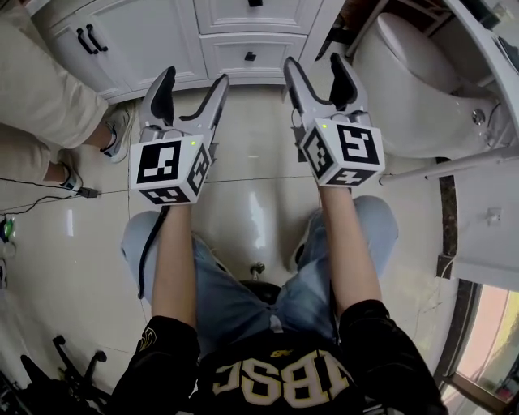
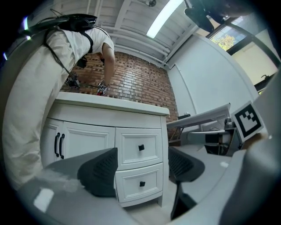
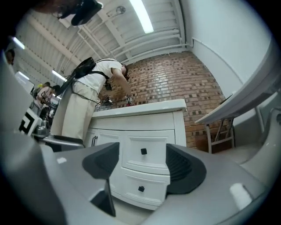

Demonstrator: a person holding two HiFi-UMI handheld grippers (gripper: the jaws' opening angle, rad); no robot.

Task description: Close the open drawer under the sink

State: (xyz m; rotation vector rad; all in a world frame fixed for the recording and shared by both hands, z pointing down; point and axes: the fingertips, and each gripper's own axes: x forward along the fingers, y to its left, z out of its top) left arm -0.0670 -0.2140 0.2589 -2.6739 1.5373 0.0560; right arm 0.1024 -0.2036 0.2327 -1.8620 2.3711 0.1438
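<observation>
The white vanity under the sink stands ahead of me, with an upper drawer (image 1: 253, 8) and a lower drawer (image 1: 250, 55), each with a small black knob. Both drawer fronts sit flush with the cabinet in the left gripper view, at the upper drawer (image 2: 140, 148) and the lower drawer (image 2: 140, 184), and likewise in the right gripper view, upper drawer (image 3: 143, 152) and lower drawer (image 3: 141, 189). My left gripper (image 1: 195, 77) and right gripper (image 1: 313, 62) are held side by side above the floor, a short way back from the drawers and pointing at them. Both stand open with nothing between the jaws.
A person in beige trousers (image 1: 40, 73) stands at the vanity's left, bent over the countertop (image 2: 109, 102). Cabinet doors with black handles (image 1: 89, 39) lie left of the drawers. A white toilet (image 1: 413, 89) is at the right. A black cable (image 1: 32, 190) crosses the tiled floor.
</observation>
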